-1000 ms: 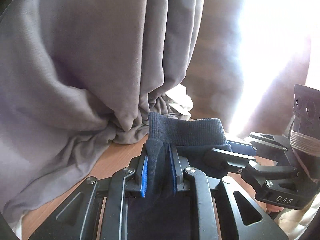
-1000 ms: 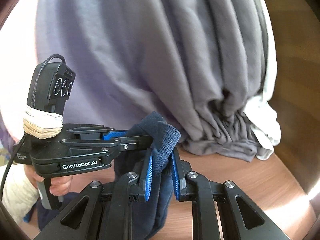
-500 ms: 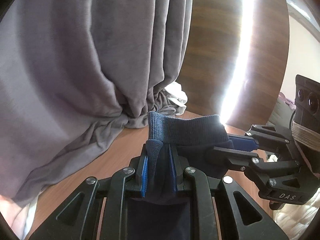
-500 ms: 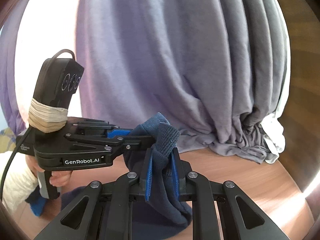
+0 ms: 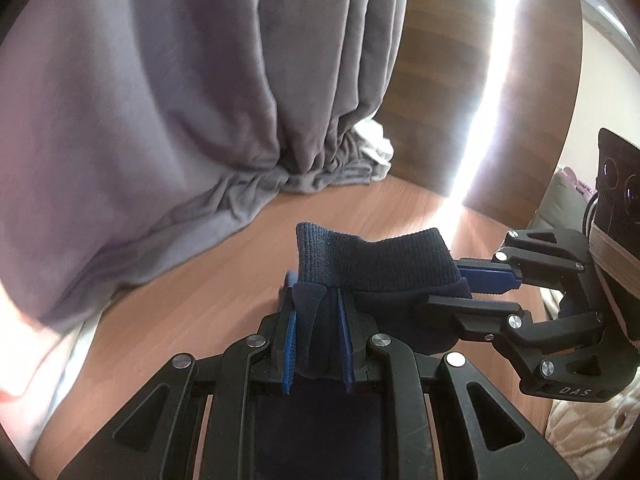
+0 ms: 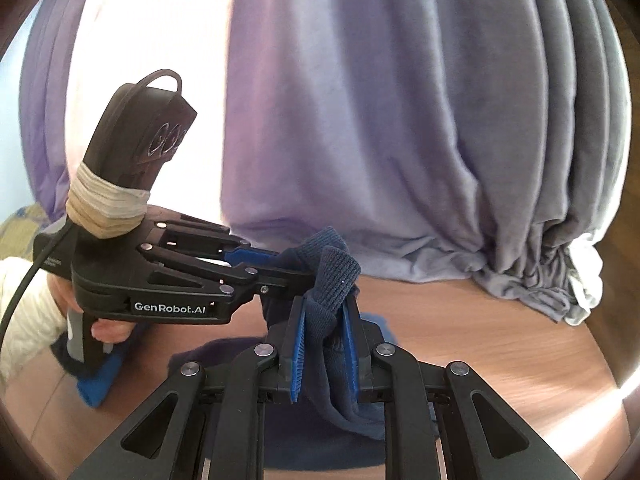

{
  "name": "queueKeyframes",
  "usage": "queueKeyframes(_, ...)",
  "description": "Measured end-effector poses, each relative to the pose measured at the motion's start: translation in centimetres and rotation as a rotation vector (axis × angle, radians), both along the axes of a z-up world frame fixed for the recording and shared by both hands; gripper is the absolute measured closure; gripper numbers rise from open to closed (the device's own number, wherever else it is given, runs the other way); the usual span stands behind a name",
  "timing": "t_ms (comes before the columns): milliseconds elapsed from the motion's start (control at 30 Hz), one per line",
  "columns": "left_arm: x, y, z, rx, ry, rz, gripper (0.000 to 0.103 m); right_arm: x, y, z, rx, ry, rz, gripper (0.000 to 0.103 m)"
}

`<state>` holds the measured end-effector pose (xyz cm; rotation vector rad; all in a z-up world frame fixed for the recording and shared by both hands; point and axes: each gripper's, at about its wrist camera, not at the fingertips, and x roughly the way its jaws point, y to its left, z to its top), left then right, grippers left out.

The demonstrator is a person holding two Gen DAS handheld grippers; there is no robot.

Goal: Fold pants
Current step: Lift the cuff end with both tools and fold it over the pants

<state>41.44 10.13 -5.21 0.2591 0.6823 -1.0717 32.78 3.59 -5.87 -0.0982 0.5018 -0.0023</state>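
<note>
pants (image 5: 376,256) cuff pinched between both tongs

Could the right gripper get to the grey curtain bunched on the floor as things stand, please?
Probably not yet. The right gripper is shut on the navy pants, which the left gripper also grips. The floor toward the curtain looks clear, but its jaws are occupied.

Pants (image 5: 376,256): dark navy knit cloth, ribbed band, matt. Left gripper (image 5: 318,340) and right gripper (image 6: 326,356): matt black plastic links, bright metal pivot screws, ridged blue pads (image 6: 298,354). Table (image 5: 224,280): wood-grain surface, smooth, slight sheen. Curtain (image 5: 180,92): grey woven cloth, matt, soft folds. Band (image 6: 106,210) around the left handle: beige, cloth-like.
</note>
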Motion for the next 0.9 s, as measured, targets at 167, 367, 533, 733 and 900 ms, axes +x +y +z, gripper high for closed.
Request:
queueKeyframes(167,-0.7,2.0,-1.3,0.042,0.007,0.03,0.084,0.1,2.4,-1.4,-0.03,0.037,0.056,0.085)
queueKeyframes(367,-1.6,4.7,-3.1,0.091,0.048,0.077,0.083,0.2,4.8,-3.1,-0.058,0.096,0.132,0.085)
queueKeyframes(533,-2.5,6.7,-4.1,0.133,0.061,0.146,0.08,0.2,6.1,-4.3,-0.056,0.147,0.197,0.084)
queueKeyframes(733,-4.2,9.4,-3.6,0.188,0.024,0.28,0.079,-1.1,7.5,-4.5,-0.037,0.18,0.305,0.077)
queueKeyframes(900,-5.9,11.1,-2.5,0.191,0.004,0.381,0.079,-2.7,7.9,-4.1,-0.039,0.182,0.376,0.073)
